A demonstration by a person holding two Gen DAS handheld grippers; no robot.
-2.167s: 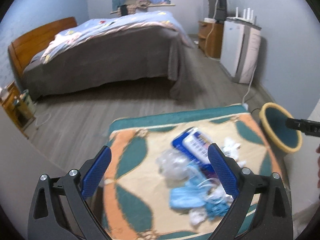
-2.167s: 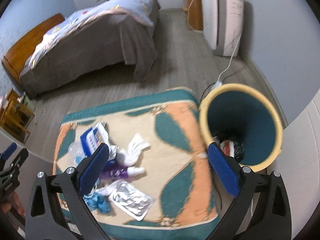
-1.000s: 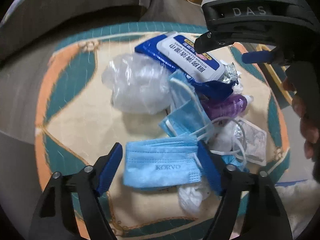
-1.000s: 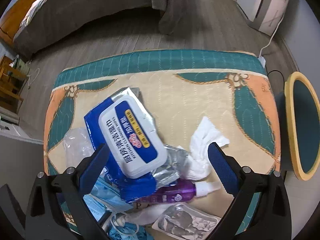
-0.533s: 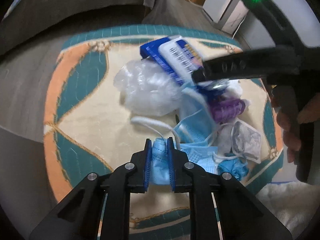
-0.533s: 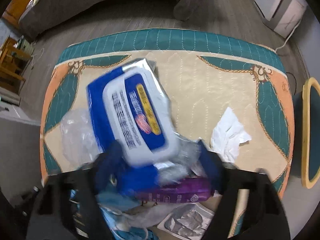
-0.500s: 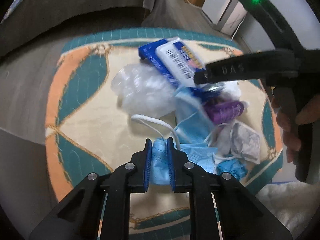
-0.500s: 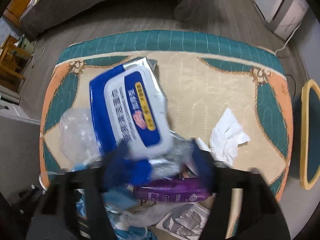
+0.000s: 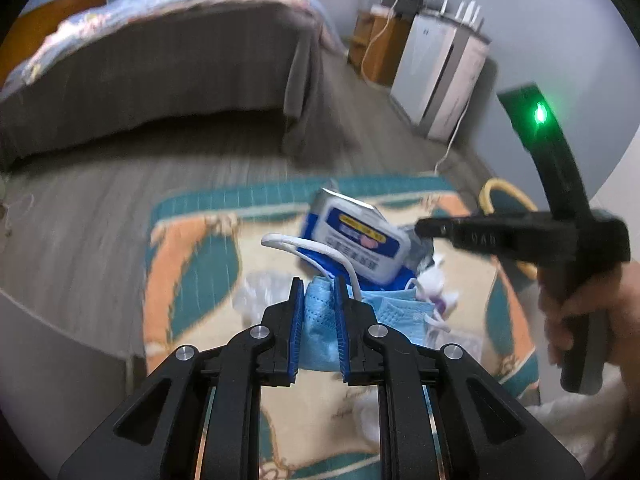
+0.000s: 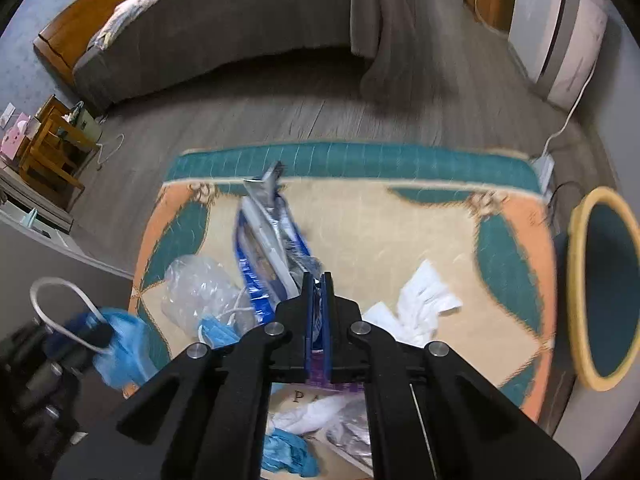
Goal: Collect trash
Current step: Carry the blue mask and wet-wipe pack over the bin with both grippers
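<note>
My left gripper [image 9: 316, 284] is shut on a blue face mask [image 9: 318, 320] and holds it above the patterned mat [image 9: 192, 264]; its white ear loop arches up. It also shows in the right wrist view [image 10: 120, 344]. My right gripper [image 10: 317, 280] is shut on the edge of a blue wet-wipes pack [image 10: 268, 252] and lifts it off the mat; the pack also shows in the left wrist view [image 9: 356, 240]. The yellow-rimmed bin [image 10: 600, 288] stands right of the mat.
On the mat [image 10: 380, 232] lie a clear plastic bag [image 10: 196, 288], white tissue [image 10: 420, 304], another blue mask [image 10: 220, 332] and a purple bottle under the right gripper. A bed [image 10: 224, 20] stands beyond, a white appliance [image 10: 560, 28] at the right wall.
Both grippers have risen with their loads: the left lifts the mask, the right lifts the wipes pack, which now hangs edge-on. Both views have tilted up toward the room.
</note>
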